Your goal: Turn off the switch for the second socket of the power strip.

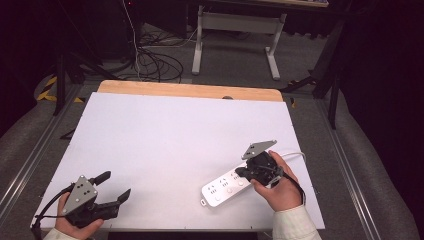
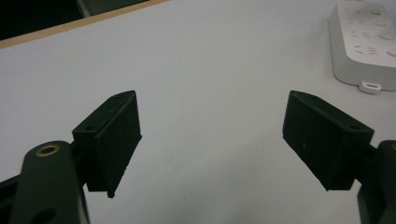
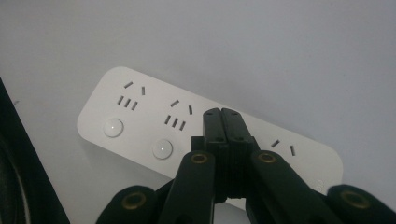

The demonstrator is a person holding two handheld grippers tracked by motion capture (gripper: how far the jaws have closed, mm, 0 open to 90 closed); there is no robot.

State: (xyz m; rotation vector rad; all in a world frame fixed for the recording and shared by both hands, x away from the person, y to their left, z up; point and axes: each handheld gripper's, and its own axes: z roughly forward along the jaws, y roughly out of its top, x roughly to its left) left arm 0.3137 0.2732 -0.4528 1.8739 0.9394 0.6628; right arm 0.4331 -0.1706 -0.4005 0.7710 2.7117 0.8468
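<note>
The white table carries one white power strip near its front right edge, lying flat; there are no containers. The right hand-held gripper, jaws clenched together on nothing, sits over the strip's middle switches, seemingly about to press one. The left hand-held gripper rests released, well apart.

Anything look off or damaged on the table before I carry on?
Nothing stands out. The white power strip lies flat and intact on the white table, angled to its edges. The right gripper, jaws together, hovers over it.
</note>
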